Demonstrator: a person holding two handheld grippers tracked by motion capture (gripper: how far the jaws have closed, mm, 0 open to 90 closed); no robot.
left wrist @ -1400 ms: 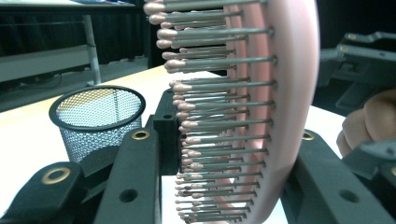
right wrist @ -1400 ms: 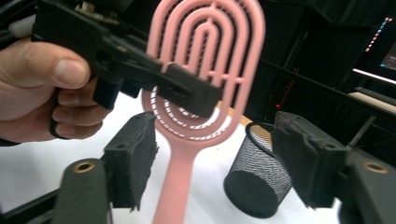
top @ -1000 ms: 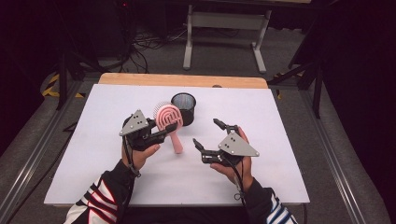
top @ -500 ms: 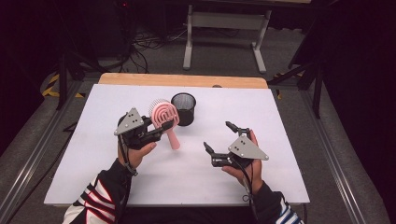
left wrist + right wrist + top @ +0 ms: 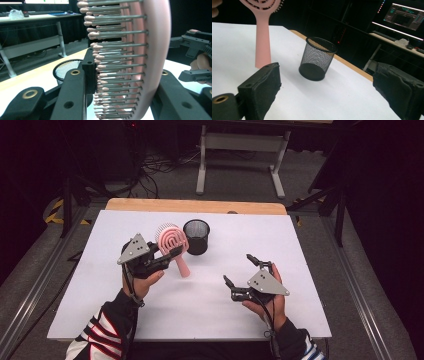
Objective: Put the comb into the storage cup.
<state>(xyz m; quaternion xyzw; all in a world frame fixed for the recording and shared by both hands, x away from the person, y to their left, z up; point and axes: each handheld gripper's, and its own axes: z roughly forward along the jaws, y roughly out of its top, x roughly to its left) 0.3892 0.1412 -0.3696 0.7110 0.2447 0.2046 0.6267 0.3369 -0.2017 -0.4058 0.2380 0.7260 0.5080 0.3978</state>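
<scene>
Step in hand, as judged: carrying a pink paddle hairbrush (image 5: 171,240) toward the black mesh pen cup (image 5: 196,236). Left tool (image 5: 167,259) clamped on the brush head, one pad on the bristle face, the other on the smooth back; brush held upright over the left half of the bench (image 5: 300,240), handle pointing down to the white surface, tip at or just above it, contact not discernible. Pen cup upright and apparently empty, just right of the brush head, toward the far edge. Right tool (image 5: 241,270) wide open, holding nothing, near the front right of the bench, aimed toward the cup. Next move, as judged: lift brush, bring handle over the cup mouth, lower in; steady the light cup with the right tool if needed.
</scene>
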